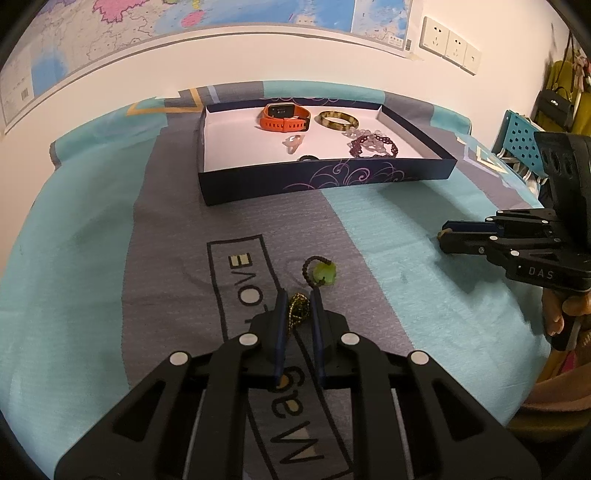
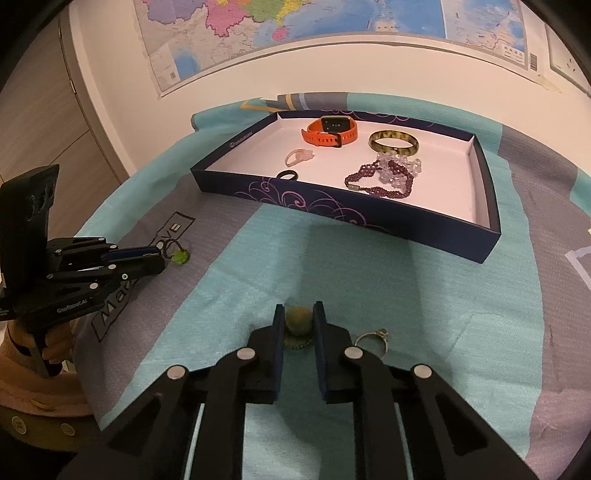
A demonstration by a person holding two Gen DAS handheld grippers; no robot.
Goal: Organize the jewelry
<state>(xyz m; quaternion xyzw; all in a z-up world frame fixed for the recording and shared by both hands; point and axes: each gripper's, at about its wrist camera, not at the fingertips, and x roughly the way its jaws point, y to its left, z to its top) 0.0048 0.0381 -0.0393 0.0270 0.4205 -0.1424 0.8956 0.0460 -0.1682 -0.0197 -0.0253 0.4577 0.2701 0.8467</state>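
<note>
Tray (image 2: 487, 236) is already holding watch (image 2: 330, 133), bangle (image 2: 393, 142) and bracelets (image 2: 384, 177); I am pinching the cord pendant (image 1: 320, 275) with left gripper (image 1: 298, 299), the round olive piece (image 2: 299, 321) with right gripper (image 2: 299, 314); ring (image 2: 371, 341) is waiting on the cloth.

Looks like I'm in someone's home, probably a bedroom: maps (image 2: 295, 33) taped on the wall, wall sockets (image 1: 448, 44), handbags (image 1: 557, 103) hanging in the corner, and a printed blanket (image 1: 92, 258) spread over the bench.
</note>
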